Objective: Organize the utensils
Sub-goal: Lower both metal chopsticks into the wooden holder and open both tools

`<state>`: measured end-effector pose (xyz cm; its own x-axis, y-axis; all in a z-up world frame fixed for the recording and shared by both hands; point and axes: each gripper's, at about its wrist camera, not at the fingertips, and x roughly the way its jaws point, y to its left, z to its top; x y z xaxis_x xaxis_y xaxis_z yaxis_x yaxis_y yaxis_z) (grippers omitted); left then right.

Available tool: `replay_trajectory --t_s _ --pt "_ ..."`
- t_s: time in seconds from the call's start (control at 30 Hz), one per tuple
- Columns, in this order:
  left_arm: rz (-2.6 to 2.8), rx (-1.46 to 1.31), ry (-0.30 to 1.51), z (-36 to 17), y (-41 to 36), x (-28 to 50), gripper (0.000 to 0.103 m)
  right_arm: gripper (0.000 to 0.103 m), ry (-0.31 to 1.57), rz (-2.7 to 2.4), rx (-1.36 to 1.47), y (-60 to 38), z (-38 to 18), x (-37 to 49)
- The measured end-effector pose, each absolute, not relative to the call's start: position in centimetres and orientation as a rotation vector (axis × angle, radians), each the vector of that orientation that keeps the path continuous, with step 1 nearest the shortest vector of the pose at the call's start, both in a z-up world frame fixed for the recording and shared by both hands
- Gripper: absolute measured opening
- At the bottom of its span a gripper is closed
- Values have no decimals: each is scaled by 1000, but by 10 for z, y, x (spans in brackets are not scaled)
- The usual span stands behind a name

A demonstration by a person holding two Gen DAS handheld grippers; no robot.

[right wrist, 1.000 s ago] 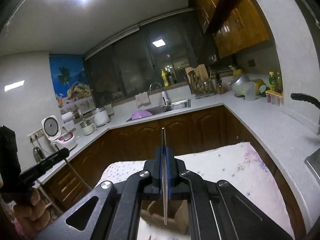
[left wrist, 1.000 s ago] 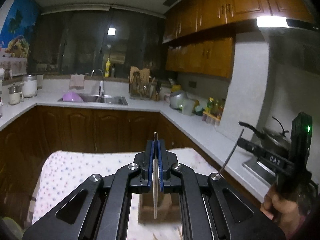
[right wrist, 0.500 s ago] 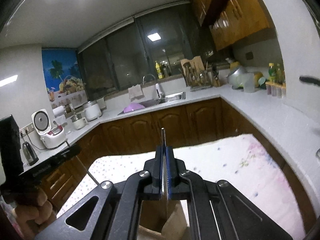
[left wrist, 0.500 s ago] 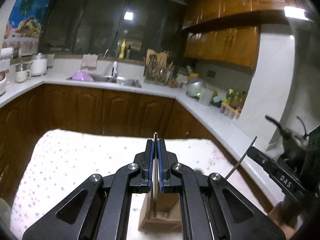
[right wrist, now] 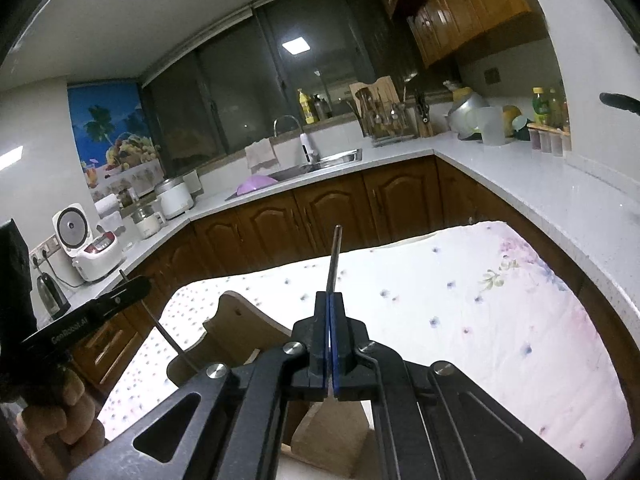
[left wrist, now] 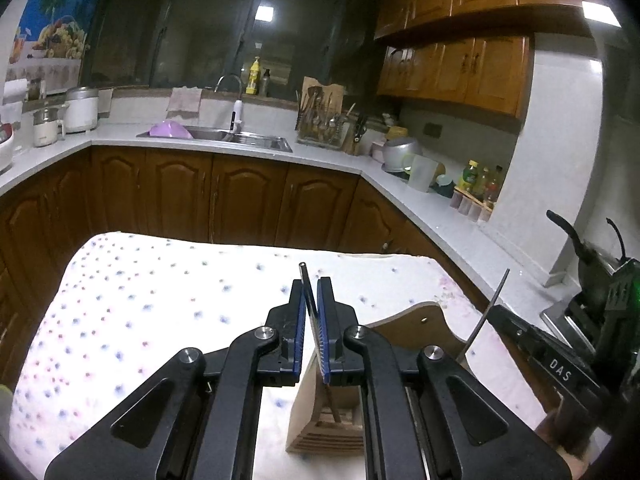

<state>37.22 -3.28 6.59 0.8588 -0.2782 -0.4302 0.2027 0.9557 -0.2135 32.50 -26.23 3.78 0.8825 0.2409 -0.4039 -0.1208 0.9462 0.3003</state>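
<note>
A wooden utensil holder stands on the flowered tablecloth, right below both grippers. My left gripper has its jaws slightly parted, and a thin metal utensil leans loosely between them with its lower end down in the holder. My right gripper is shut on a second thin metal utensil, held upright above the holder. Each gripper shows at the edge of the other's view.
The table's far edge faces brown kitchen cabinets. A white counter runs along the back and right, with a sink, a utensil rack, bottles and a pan.
Both grippers have tilted down over the holder. The left jaws have parted a little, and its utensil now leans with its end in the holder. The right stays clamped.
</note>
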Motion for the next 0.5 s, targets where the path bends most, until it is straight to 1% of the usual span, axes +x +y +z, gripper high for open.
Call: replay_trajectory --t_s 0.2,0.27,0.3,0.33,0.37,0.4,0.47,0.5 --pt "-248 -145 489 65 -34 374 6 0 471 198 268 -259 37 327" --pt "-257 -150 500 64 -34 375 9 1 478 204 278 -259 36 327" --pt "-260 -151 506 64 -34 374 17 5 480 208 285 -260 36 327" --pt "-258 -151 509 64 -33 374 26 6 481 213 294 -260 36 327" --pt "-255 -151 507 65 -33 372 42 6 484 212 297 -261 35 327" --pt "-249 -149 499 66 -33 369 51 7 486 210 301 -262 35 326" --pt "-245 -139 486 68 -33 364 51 7 492 208 316 -266 34 323" --pt "-245 -135 488 68 -32 362 53 12 495 203 321 -268 33 321"
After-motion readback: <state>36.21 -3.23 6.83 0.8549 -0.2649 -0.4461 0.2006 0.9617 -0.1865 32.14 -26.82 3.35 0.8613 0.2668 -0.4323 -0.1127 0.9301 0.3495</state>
